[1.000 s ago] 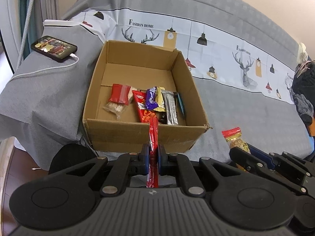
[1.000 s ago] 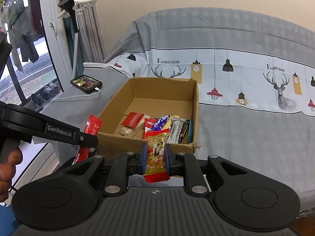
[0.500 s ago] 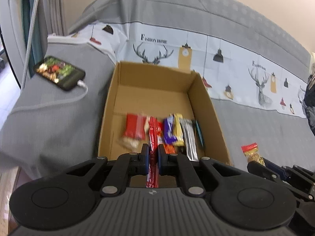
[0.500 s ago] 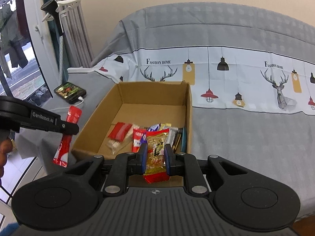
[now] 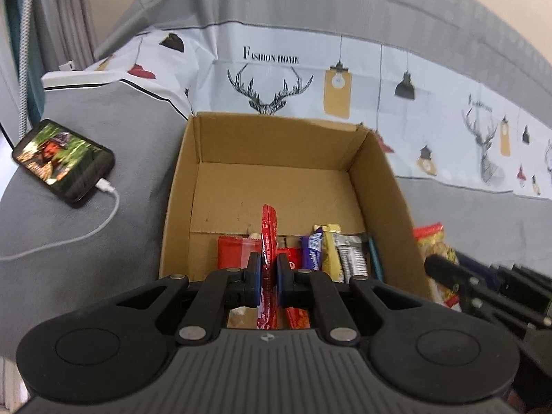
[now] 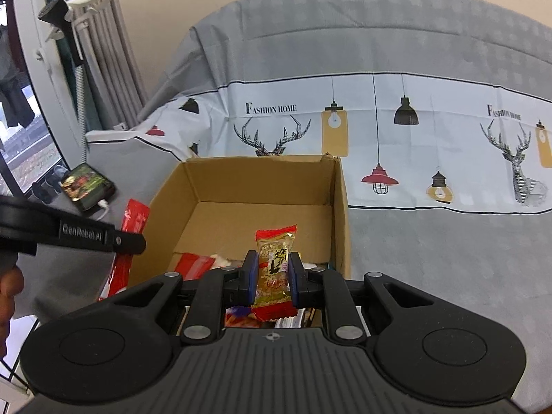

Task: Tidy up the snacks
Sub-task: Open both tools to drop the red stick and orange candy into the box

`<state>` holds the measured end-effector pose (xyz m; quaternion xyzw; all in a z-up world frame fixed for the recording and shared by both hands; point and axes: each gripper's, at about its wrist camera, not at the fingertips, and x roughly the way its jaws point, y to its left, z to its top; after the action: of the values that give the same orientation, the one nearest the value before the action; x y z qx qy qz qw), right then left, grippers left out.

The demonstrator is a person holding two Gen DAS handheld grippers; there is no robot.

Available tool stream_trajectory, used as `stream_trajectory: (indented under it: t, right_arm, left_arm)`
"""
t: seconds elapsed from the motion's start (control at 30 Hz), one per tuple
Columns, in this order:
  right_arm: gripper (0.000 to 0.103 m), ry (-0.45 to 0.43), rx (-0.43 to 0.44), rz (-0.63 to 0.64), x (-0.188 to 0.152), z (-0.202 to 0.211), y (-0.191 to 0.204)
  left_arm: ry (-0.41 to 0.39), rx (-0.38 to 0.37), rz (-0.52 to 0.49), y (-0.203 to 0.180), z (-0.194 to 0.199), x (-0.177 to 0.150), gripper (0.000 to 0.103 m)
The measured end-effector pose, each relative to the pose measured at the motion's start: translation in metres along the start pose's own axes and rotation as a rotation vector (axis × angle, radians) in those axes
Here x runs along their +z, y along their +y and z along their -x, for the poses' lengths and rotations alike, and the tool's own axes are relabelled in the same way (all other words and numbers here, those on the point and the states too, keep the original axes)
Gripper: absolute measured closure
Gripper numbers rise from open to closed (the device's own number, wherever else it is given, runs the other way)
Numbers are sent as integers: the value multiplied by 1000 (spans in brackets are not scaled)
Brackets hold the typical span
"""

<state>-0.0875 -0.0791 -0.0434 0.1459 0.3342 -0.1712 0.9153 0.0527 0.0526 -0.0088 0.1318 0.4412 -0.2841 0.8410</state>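
I had my left gripper clamped on a thin red packet, held edge-up so it could slot into the row of snacks along the near wall of the cardboard box. My right gripper pinched a clear peanut-candy packet with red ends (its black characters were too small for me to read) above the same box. The sofa cover read "Fashion home"; the left gripper's finger, seen from the right, read "GenRobot.AI".

Both wrist views angled down, close, sharing cardboard box
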Motion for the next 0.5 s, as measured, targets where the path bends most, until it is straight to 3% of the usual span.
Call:
stream_trajectory:
  t: [0.23,0.27,0.3,0.33,0.37,0.4,0.47,0.5]
  right_arm:
    - [84,51,-16,-16,5,-46,-12]
    - [84,60,-13,-19,5,-52,-13]
    - [83,63,-6,-24,4,-56,-14]
    - [80,62,-3,-27,5,-60,-14]
    - [58,61,-15,-24,5,-63,-14]
    - [26,51,-35,-21,6,-62,-14]
    - [11,-21,-55,-17,5,-53,-12]
    - [11,-36,-41,-3,5,-49,-11]
  left_arm:
    - [74,15,-15,2,-46,6,93]
    - [85,14,-18,3,-52,6,86]
    - [97,13,-17,4,-58,7,56]
    - [107,17,-11,5,-63,7,34]
    - [112,31,-3,6,-66,7,1]
    - [92,63,12,8,-65,6,0]
    - [59,93,16,11,-62,3,0]
    - [61,99,8,12,-60,1,0]
